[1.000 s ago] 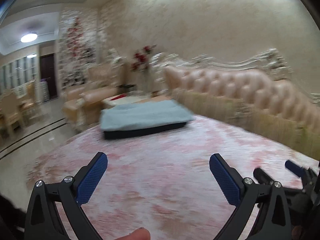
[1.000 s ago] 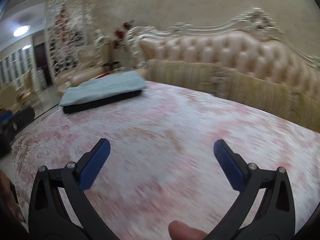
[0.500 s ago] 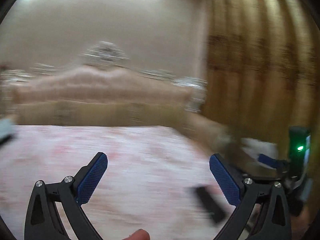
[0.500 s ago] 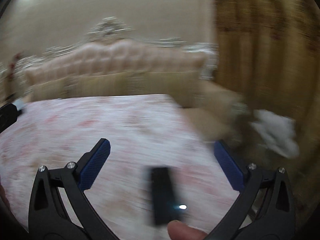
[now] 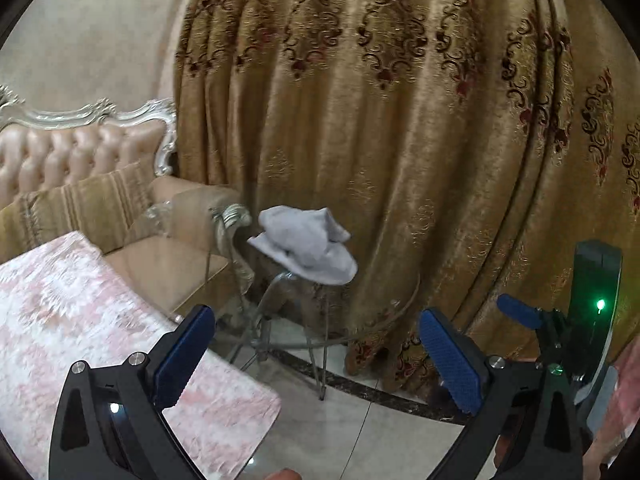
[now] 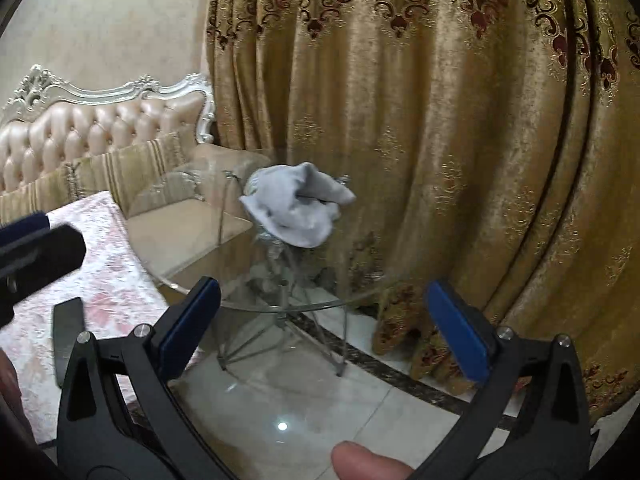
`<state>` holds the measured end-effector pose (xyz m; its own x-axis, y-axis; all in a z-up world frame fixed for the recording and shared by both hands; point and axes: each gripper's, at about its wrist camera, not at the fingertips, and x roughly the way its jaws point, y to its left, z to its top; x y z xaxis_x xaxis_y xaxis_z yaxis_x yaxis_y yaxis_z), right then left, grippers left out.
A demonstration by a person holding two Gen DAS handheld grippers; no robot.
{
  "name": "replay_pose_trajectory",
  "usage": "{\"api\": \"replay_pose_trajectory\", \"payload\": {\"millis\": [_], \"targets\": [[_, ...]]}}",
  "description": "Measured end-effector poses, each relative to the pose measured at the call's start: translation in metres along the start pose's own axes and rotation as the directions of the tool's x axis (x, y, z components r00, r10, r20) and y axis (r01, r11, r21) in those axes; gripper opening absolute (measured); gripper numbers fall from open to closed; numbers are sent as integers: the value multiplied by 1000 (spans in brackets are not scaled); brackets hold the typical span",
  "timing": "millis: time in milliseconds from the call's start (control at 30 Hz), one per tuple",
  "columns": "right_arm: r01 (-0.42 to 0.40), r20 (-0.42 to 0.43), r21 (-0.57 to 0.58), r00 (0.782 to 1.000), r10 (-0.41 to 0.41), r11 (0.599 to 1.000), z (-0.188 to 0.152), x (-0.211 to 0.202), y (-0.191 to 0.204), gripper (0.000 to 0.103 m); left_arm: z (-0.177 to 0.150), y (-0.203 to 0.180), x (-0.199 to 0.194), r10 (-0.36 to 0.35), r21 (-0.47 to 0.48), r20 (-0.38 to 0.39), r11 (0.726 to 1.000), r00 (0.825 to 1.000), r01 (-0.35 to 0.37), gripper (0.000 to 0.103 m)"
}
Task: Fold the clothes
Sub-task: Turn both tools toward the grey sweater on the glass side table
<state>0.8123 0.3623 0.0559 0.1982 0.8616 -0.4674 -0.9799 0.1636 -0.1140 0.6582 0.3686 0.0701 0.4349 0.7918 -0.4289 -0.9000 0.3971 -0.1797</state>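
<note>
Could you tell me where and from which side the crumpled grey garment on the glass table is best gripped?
Probably pinch the raised peak of the grey garment from above: it bunches upward there, while the lower edges drape over the glass table.

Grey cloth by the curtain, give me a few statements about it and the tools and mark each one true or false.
1. The grey cloth lies crumpled on the glass side table. True.
2. The left tool is clamped on the cloth. False: it is open and holds nothing.
3. The right tool is open, short of the cloth. True.
4. The cloth is neatly folded flat. False: it sits in a rumpled heap.
5. A gold patterned curtain hangs behind the table. True.
6. The cloth lies on the pink bedspread. False: it is off the bed, on the table.
</note>
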Motion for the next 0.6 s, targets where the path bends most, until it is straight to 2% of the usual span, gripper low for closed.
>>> {"api": "replay_pose_trajectory", "payload": {"millis": [200, 300, 600], "targets": [[-18, 1, 74, 1000, 18, 997, 11, 13, -33, 103, 13, -13, 26, 3, 89, -23, 996, 1000, -1, 103], [-35, 2, 79, 999, 35, 996, 6, 17, -37, 103, 12, -16, 33, 22, 112, -29, 994, 999, -19, 103], [-80, 0, 87, 997, 80, 993, 0, 24, -32, 103, 5, -13, 40, 40, 110, -55, 993, 998, -34, 103]]}}
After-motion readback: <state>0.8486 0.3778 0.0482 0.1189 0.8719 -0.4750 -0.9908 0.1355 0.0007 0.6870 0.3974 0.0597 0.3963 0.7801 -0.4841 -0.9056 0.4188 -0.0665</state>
